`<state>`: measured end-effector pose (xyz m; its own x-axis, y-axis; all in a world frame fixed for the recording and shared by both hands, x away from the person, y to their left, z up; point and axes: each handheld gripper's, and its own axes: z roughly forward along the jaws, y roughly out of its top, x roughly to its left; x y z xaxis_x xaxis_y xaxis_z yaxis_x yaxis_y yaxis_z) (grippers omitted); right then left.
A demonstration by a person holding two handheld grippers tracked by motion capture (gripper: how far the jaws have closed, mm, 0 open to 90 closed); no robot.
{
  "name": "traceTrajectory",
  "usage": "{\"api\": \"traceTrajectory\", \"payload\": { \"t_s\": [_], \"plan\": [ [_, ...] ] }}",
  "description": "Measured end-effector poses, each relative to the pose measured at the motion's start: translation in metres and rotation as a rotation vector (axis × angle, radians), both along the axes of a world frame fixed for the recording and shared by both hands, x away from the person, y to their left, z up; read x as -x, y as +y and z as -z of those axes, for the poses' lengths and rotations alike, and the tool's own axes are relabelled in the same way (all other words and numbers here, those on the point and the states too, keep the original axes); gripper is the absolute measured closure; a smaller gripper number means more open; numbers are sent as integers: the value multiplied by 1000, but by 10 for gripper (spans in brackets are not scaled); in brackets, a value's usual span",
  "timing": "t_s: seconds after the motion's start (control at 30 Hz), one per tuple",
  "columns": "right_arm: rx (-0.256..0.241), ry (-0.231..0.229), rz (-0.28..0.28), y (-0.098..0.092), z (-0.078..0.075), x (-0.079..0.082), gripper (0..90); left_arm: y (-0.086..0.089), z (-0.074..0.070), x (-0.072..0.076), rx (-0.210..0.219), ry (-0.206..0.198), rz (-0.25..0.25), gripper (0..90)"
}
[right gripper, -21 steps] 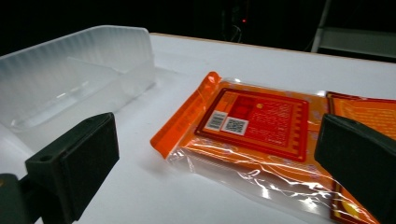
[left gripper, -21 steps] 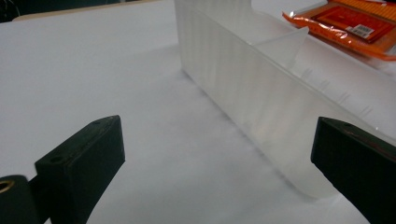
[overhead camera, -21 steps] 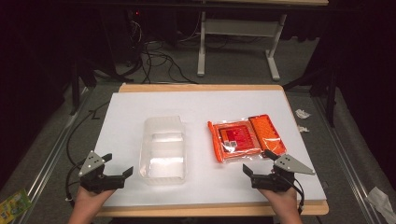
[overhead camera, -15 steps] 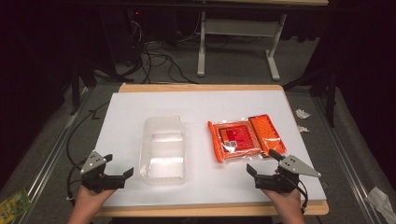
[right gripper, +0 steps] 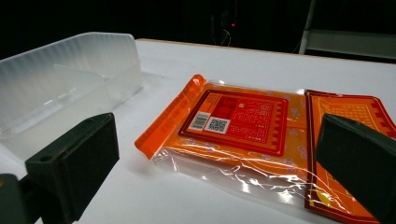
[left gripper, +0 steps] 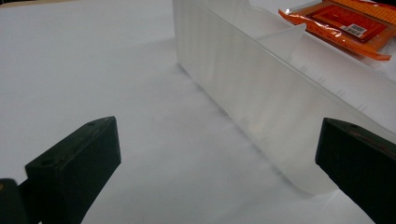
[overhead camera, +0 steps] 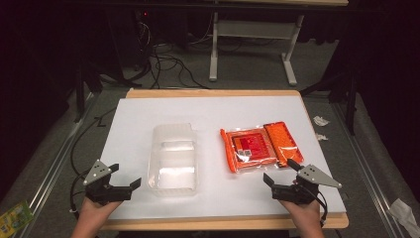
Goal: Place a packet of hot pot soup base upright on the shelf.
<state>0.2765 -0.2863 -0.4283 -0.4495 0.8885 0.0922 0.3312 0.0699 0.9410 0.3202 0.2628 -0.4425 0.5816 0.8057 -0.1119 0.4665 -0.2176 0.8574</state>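
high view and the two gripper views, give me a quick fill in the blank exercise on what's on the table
1. The clear plastic container lies to the ____ of the orange packet in the high view.
2. The right gripper has its jaws ____, near the packet's closest edge.
3. The left gripper holds ____ between its jaws.
4. The white sticker with a square code sits on the ____ packet.

Missing words: left; open; nothing; orange
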Motion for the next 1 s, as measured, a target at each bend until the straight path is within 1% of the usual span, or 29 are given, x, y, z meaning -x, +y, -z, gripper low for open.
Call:
{"api": "traceTrajectory", "payload": {
  "t_s": [0.13,0.17,0.33,0.37,0.4,0.5,0.53,0.57,0.63,0.73,0.77,0.8,0.87,0.9,0.93,1.0],
  "plan": [
    [-12,15,21,-6,2,-2,0,-1,0,0,-7,-1,2,8],
    [-13,17,23,-8,3,-3,0,-1,0,0,-6,-1,2,7],
    [-25,46,72,-20,7,-9,0,0,1,-1,1,8,5,7],
    [-25,46,72,-20,7,-9,0,0,1,-1,1,8,5,8],
    [-32,57,93,-26,10,-12,0,0,1,-1,4,10,6,8],
    [-39,82,129,-34,14,-17,0,1,1,-1,7,14,6,8],
    [-40,90,138,-37,15,-18,0,1,0,0,7,9,10,8],
    [-41,99,160,-42,17,-22,1,0,-1,0,9,5,13,8],
    [-56,114,181,-48,19,-26,1,-1,-1,0,7,-3,22,11],
    [-87,147,229,-62,24,-37,1,-3,2,-1,6,-3,17,14],
    [-108,160,236,-67,26,-41,1,-3,2,-2,4,1,15,14],
    [-130,185,250,-71,28,-45,0,-4,3,-2,4,3,13,14],
    [-145,216,264,-78,33,-51,0,-5,3,-3,5,2,7,16],
    [-165,236,268,-82,35,-55,0,-5,3,-3,4,1,6,17],
    [-172,244,272,-83,36,-57,0,-6,3,-3,-1,0,7,18],
    [-192,280,287,-87,40,-65,1,-7,3,-3,-8,-1,12,18]
  ]
}}
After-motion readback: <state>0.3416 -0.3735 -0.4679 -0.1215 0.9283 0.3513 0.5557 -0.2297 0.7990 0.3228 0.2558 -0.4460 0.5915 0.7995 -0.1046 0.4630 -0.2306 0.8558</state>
